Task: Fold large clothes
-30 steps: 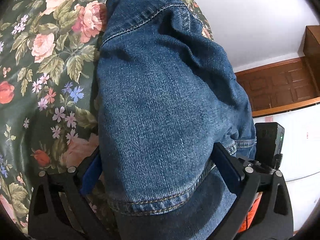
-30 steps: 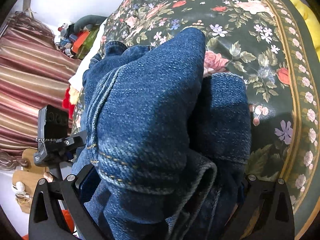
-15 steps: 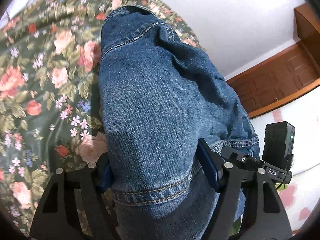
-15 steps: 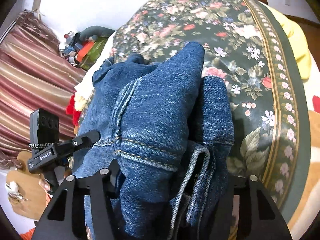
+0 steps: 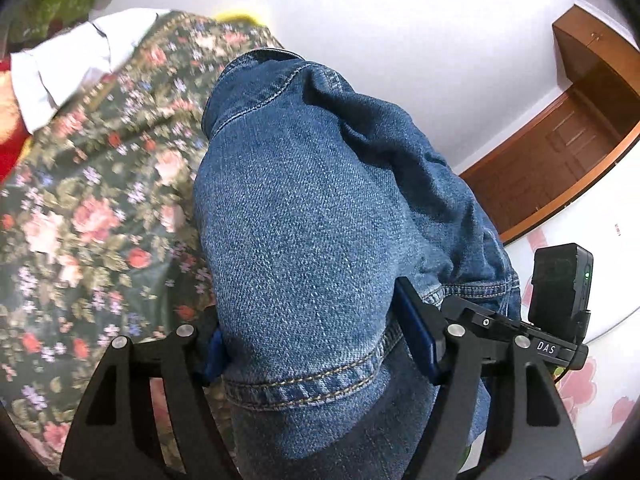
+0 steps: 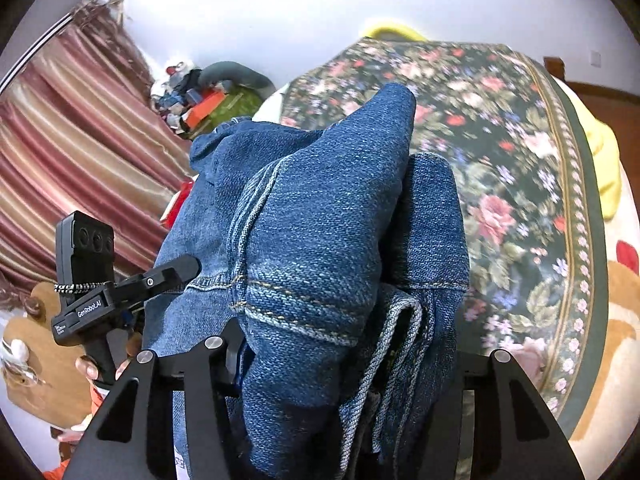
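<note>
Compared with a second ago, both cameras sit higher and tilt further back: more white wall (image 5: 420, 40) shows above the bed, and the floral bedspread (image 5: 88, 216) has dropped lower in each view and is blurred with motion. The denim garment (image 5: 304, 240) is lifted along with them and is still held at both ends.

The left gripper (image 5: 320, 344) has its fingers closed on a thick hemmed fold of the denim, the blue pads pressed into the cloth on either side. The right gripper (image 6: 340, 356) likewise pinches a bunched bundle (image 6: 328, 264) of several layers between its fingers.

In both views the garment's long axis runs away from the camera, from the fingers up toward the far edge of the bed, hanging above the bedspread rather than lying flat on it.

The cloth is mid-blue, faded denim with tan double stitching along the seams and hem; a paler inner face shows at a folded edge in the right view.
</note>
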Action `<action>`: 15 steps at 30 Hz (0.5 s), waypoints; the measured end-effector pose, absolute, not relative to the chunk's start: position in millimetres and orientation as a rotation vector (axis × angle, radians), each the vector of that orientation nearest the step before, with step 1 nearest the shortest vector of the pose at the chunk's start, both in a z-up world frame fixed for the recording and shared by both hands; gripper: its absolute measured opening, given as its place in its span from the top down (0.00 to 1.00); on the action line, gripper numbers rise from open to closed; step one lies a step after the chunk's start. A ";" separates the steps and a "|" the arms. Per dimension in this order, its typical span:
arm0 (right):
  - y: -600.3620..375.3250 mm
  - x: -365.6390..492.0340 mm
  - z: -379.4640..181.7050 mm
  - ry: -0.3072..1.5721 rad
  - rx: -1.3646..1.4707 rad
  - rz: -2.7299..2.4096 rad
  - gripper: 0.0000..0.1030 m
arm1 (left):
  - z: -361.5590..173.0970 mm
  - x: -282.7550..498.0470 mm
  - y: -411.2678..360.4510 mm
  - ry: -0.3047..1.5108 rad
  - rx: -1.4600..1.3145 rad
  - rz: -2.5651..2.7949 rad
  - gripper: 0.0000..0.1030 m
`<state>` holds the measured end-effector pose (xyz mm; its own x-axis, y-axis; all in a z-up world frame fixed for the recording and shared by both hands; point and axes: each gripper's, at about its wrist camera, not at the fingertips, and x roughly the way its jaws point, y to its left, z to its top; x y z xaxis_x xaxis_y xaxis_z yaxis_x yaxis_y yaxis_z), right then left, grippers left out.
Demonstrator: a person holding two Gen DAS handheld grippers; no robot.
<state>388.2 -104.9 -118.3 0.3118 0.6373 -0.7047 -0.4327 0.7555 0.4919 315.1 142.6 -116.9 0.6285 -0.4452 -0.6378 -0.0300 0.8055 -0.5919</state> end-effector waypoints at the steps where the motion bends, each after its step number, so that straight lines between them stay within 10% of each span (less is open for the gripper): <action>1: -98.7 385.6 -115.2 1.031 0.223 0.718 0.50 | -112.0 309.5 148.1 0.862 -0.602 -0.253 0.30; 15: 4.1 349.6 -143.0 1.106 0.198 0.804 0.50 | -133.8 237.5 238.6 0.882 -0.650 -0.142 0.30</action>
